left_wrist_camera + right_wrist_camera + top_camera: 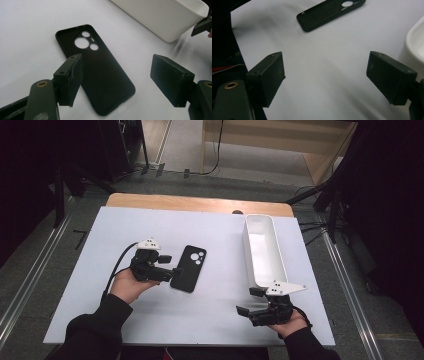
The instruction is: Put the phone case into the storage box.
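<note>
Around the table the room is dark, with a grey floor [45, 270], metal rails at both sides, black stand legs and cables at 1 to 3 o'clock, and pale wooden furniture [280, 140] at 12 o'clock. The table [200, 202] has a wooden edge showing at its far side, and a large white sheet [210, 310] covers nearly all of its top.

On the sheet, at about 2 o'clock from the middle, stands a long white tray [262, 250], its length running away from the person. Just left of the middle, at 9 o'clock, a black phone case [188, 268] lies flat with its camera cut-outs at the far end.

The left gripper [172, 265] is held in a hand at 8 o'clock, right beside the case's left edge; its jaws stand apart and clamp nothing. The right gripper [247, 302] sits at 5 o'clock, just by the near end of the tray, jaws also wide apart on bare sheet.

The left gripper view adds what the high view blurs: one pad [70, 77] hangs over the case's long edge, though contact cannot be judged, and the case's raised rim faces up. The right gripper view shows the case's bottom edge with its small port slots at 12 o'clock.
</note>
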Demonstrator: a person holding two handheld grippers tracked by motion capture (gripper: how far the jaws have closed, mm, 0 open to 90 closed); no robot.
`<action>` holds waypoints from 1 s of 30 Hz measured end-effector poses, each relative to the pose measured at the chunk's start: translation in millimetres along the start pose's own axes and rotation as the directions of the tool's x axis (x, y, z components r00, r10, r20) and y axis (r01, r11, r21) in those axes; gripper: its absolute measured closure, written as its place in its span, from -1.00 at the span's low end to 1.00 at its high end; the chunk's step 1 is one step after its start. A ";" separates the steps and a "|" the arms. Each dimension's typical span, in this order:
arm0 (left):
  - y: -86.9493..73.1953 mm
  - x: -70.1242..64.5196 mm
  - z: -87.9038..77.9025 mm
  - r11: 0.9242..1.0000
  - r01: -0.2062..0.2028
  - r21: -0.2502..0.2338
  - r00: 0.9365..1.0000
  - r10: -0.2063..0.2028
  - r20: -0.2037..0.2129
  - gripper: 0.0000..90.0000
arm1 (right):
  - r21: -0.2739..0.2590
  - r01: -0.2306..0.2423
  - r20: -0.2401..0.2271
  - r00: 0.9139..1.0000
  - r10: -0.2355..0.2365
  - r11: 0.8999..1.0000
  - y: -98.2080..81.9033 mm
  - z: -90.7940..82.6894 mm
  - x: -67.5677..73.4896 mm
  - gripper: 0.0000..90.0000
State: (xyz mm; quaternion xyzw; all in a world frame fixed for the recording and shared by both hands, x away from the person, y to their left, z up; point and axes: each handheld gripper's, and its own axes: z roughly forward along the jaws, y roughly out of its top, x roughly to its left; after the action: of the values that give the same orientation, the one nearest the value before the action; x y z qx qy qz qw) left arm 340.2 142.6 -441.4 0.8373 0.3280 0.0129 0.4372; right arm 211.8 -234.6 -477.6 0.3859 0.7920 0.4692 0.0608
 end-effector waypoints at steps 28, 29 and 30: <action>24.6 -12.1 45.6 0.998 0.045 -0.035 0.988 -0.049 -0.144 -0.43 | -0.001 0.001 -0.006 1.000 -0.001 1.000 -0.2 -0.6 0.5 -0.70; 24.0 -12.1 46.4 0.998 0.051 -0.047 0.986 -0.058 -0.155 -0.43 | -0.001 0.002 -0.006 1.000 -0.002 1.000 -0.2 -0.6 0.6 -0.70; 23.5 -12.9 47.6 0.996 0.065 -0.059 0.983 -0.074 -0.168 -0.43 | 0.000 0.003 -0.006 1.000 -0.003 1.000 -0.2 -0.6 0.6 -0.70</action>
State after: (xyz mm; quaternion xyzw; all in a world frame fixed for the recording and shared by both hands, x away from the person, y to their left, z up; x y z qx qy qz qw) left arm 357.4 91.5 -449.9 0.8092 0.3927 0.0776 0.4301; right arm 211.0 -234.7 -477.3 0.3832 0.7926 0.4705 0.0590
